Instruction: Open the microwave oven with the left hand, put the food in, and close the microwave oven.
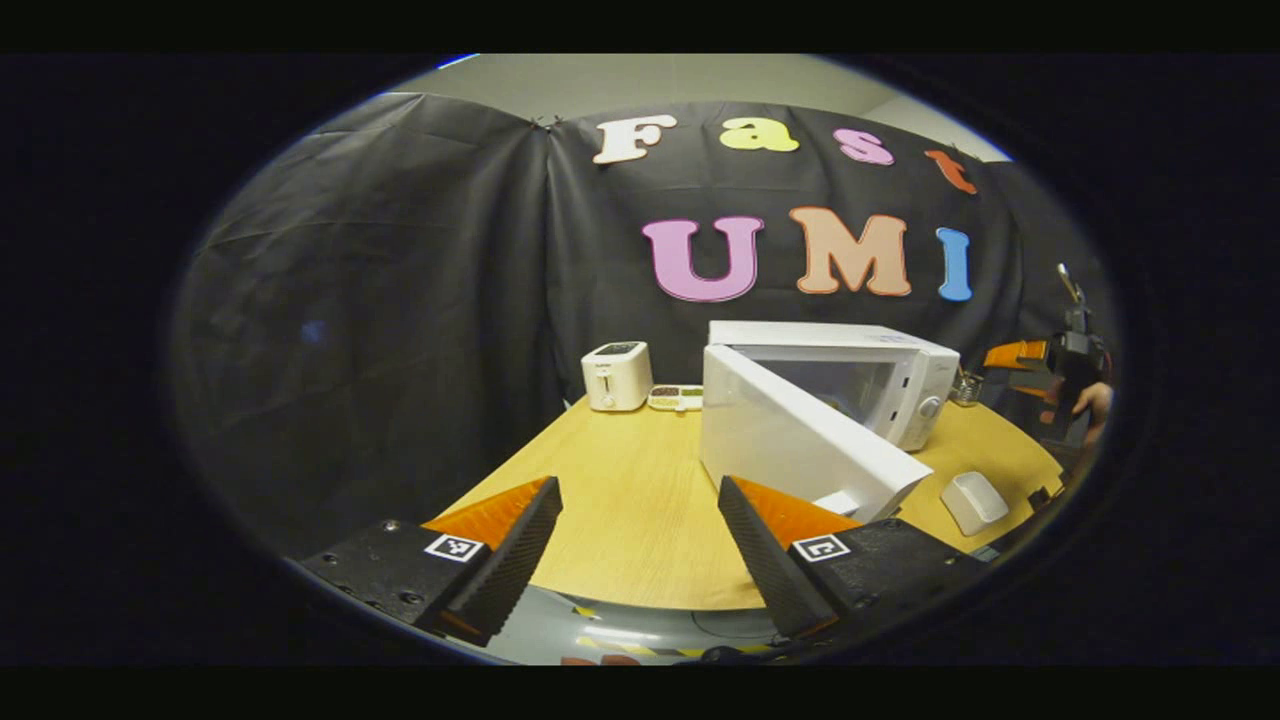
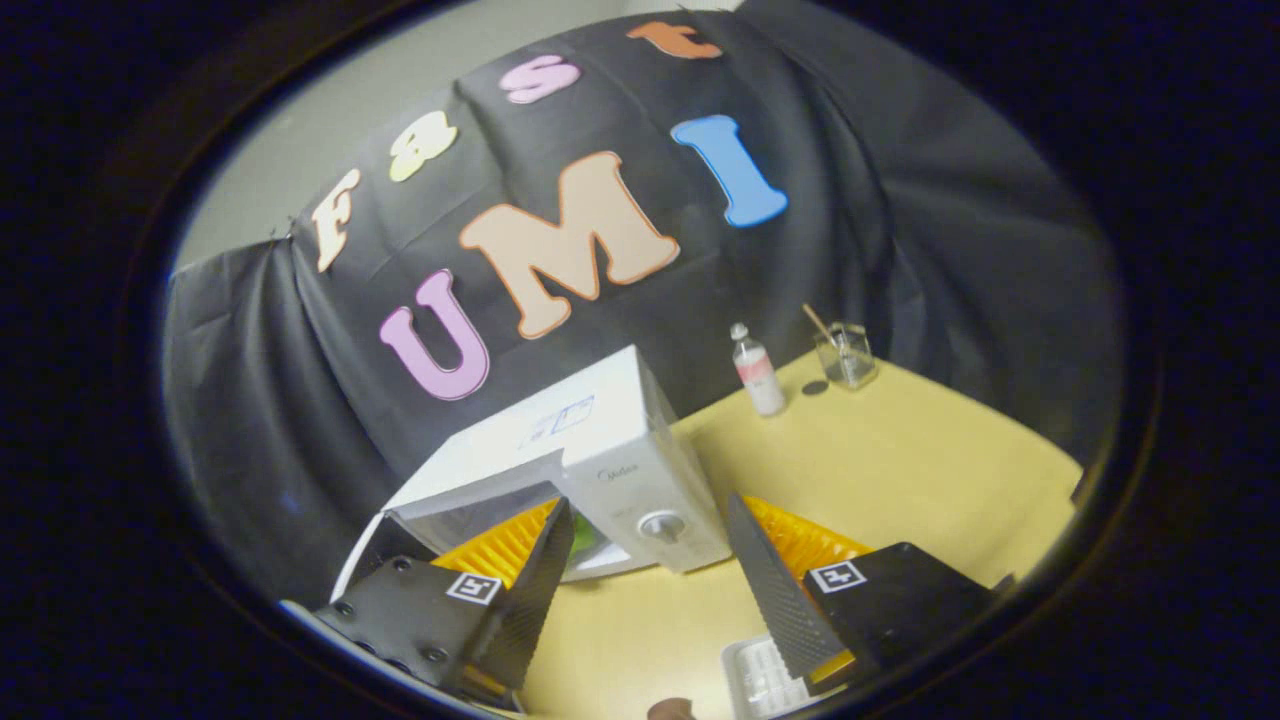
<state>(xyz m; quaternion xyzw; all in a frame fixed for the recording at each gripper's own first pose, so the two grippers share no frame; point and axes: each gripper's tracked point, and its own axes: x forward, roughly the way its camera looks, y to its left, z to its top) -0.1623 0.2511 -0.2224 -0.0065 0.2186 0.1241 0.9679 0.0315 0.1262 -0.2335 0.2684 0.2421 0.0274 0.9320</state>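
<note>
A: Where's the microwave oven (image 1: 905,385)?
B: On the bench (image 1: 630,500), door (image 1: 800,440) swung open toward the left tool (image 1: 640,530) — its fingers spread, holding nothing.
A: And the right tool (image 2: 650,560)?
B: Spread too, above a white tray (image 2: 765,680) at the bench edge (contents unclear). A toaster (image 1: 617,375) sits left of the oven, a bottle (image 2: 757,372) and a glass (image 2: 845,355) behind it

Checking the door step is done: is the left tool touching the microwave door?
Apart. In the left gripper view, the open left tool sits back from the swung-open microwave door, table between.
</note>
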